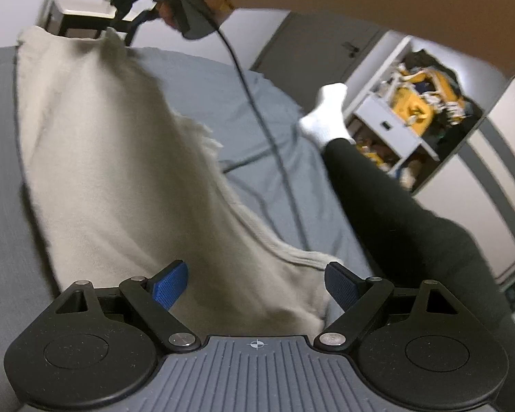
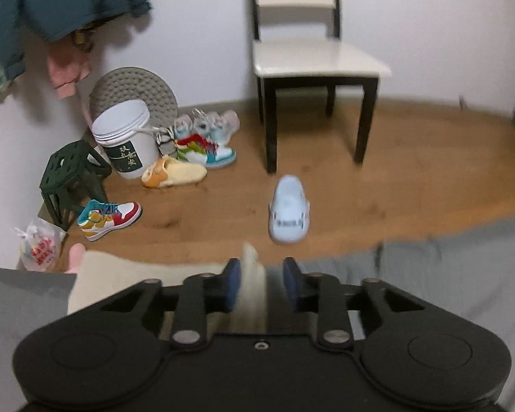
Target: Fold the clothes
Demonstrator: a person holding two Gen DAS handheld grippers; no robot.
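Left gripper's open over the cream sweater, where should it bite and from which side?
Take the ribbed edge of the cream sweater, near the left gripper. Come straight ahead along the grey bed; that edge lies flat between its open fingers.

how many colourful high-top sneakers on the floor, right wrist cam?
2. One sneaker lies alone beside the green stool; another sneaker sits behind the yellow slipper near the white bucket. More may hide behind.

Motion blur smears the cream garment [image 1: 96, 158], hiding its outline and type.
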